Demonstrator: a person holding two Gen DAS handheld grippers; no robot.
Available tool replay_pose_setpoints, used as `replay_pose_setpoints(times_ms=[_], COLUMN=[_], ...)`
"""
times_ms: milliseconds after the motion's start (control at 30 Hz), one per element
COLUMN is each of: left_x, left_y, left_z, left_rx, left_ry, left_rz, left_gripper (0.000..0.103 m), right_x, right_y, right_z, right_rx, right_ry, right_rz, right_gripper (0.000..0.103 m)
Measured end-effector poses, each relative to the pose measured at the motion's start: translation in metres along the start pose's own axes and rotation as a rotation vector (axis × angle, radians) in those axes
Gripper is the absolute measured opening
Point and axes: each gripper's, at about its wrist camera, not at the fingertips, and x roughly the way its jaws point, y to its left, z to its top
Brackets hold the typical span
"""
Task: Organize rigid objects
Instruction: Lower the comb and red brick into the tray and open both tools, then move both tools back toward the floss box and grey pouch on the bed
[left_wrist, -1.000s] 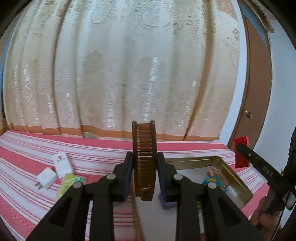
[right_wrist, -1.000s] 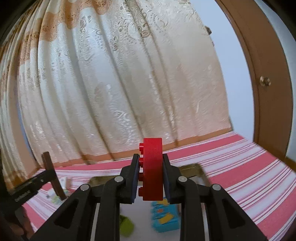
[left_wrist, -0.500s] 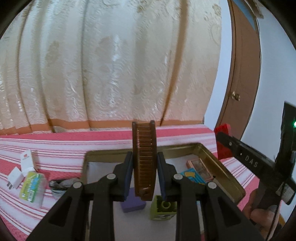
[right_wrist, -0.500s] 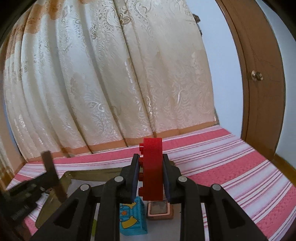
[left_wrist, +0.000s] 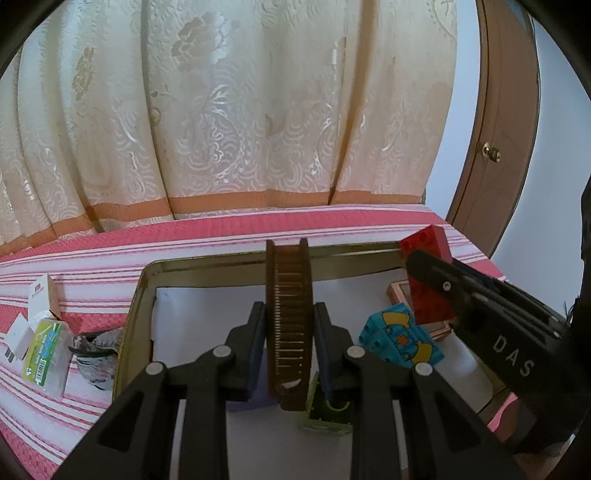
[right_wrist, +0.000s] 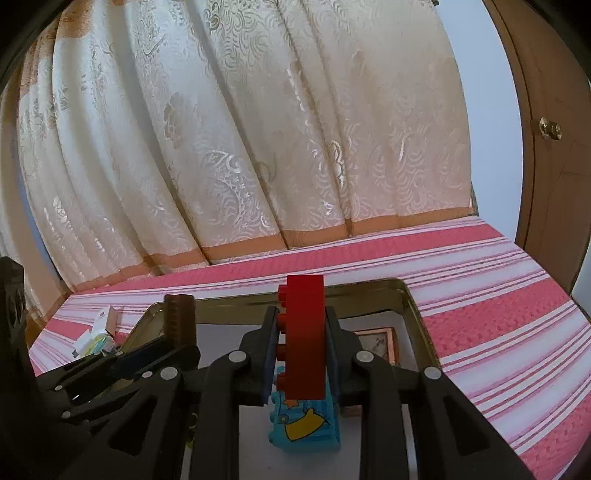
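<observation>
White letters "DAS" on the black right gripper (left_wrist: 428, 269) body.

— What lies past your left fingers (left_wrist: 255, 347)?
— A cream curtain (left_wrist: 240, 110) with a shiny swirl pattern, hanging straight ahead and well beyond them. An orange band (left_wrist: 240, 201) runs along its hem.
— And under them?
— A pink and white striped cloth (left_wrist: 92, 273), spreading out to both sides and reaching back to the curtain's hem.
— To the right of your right fingers (right_wrist: 267, 350)?
— A brown wooden door (right_wrist: 554, 206), far off and up, with a brass knob (right_wrist: 550, 128). Between it and the curtain a strip of pale wall (right_wrist: 491, 110) shows.
</observation>
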Motion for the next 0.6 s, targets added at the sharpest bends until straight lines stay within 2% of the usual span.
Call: replay_pose_setpoints(times_ms=[133,167,200,233,267,300,400,600], left_x=[0.004,0.004,0.002,0.0,-0.005,-0.01,-0.022,-0.024], left_y=[0.001,0.002,0.003,0.003,0.004,0.004,0.005,0.016], left_z=[0.0,0.0,0.0,0.0,0.0,0.001,0.002,-0.003], left_rx=[0.001,0.006,0.008,0.007,0.003,0.001,0.011,-0.002], left_ry=[0.003,-0.001,-0.006,-0.02,-0.041,-0.062,-0.115,-0.118], left_rz=[0.023,0.031,0.036,0.039,0.042,0.043,0.057,0.077], left_gripper=[0.026,0.038,0.06,0.072,0.09,0.103,0.103,0.103], right_x=[0.004,0.004,0.002,0.0,-0.003,-0.008,-0.022,-0.027], right_y=[0.001,0.002,0.002,0.001,0.001,-0.001,-0.01,-0.022], right_z=[-0.002,-0.002,-0.002,-0.002,-0.002,-0.002,-0.001,0.0], right_rx=[0.021,0.021,0.022,0.024,0.03,0.041,0.082,0.136], right_ry=[0.009,0.007,-0.004,-0.016,-0.032,-0.058,-0.139,-0.166], right_rz=[0.034,0.037,0.03,0.02,0.007,-0.011,-0.027,-0.083], right_gripper=[0.029,0.032,0.043,0.062,0.074,0.089,0.09,0.09])
